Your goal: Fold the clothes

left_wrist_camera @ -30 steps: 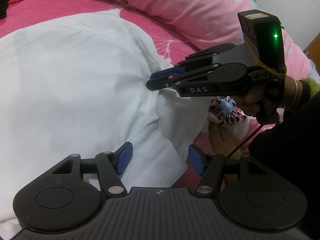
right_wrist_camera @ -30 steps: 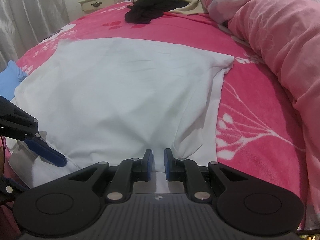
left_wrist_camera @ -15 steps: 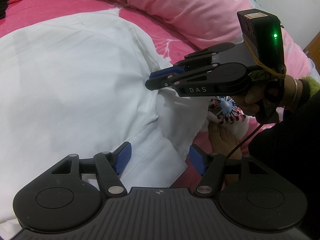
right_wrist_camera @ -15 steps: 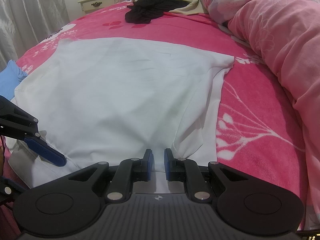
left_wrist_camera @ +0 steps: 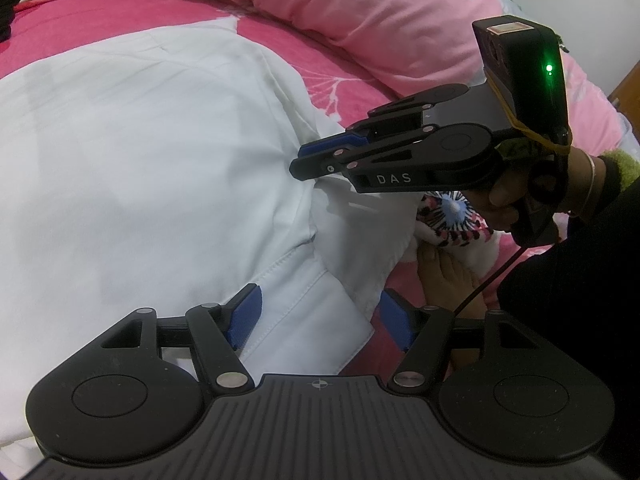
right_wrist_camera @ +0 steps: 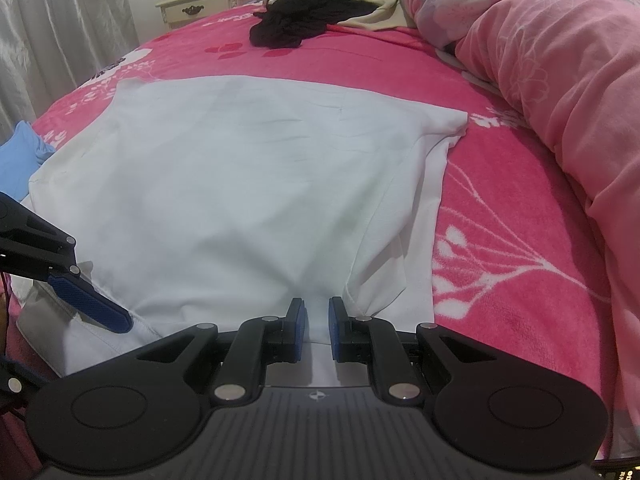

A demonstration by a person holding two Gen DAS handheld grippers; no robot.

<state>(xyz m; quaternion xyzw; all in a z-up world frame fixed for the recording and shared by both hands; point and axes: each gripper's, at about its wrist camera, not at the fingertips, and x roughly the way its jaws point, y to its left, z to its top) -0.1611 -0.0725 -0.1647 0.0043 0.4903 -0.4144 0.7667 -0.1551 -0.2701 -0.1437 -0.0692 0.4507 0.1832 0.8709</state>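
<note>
Shirt [right_wrist_camera: 248, 184] on bed [right_wrist_camera: 500, 208], duvet [right_wrist_camera: 560, 92] rt.

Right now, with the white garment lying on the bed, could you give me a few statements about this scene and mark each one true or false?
1. The white garment is spread on a pink bedcover. True.
2. The left hand-held gripper is clamped shut. False: its blue pads stand wide apart, with the garment's edge lying between them.
3. The right hand-held gripper has its pads drawn close, with white cloth between them. True.
4. A dark heap of clothes lies at the far end of the bed. True.
5. The garment is already folded into a small square. False: it lies spread out, largely flat.
</note>
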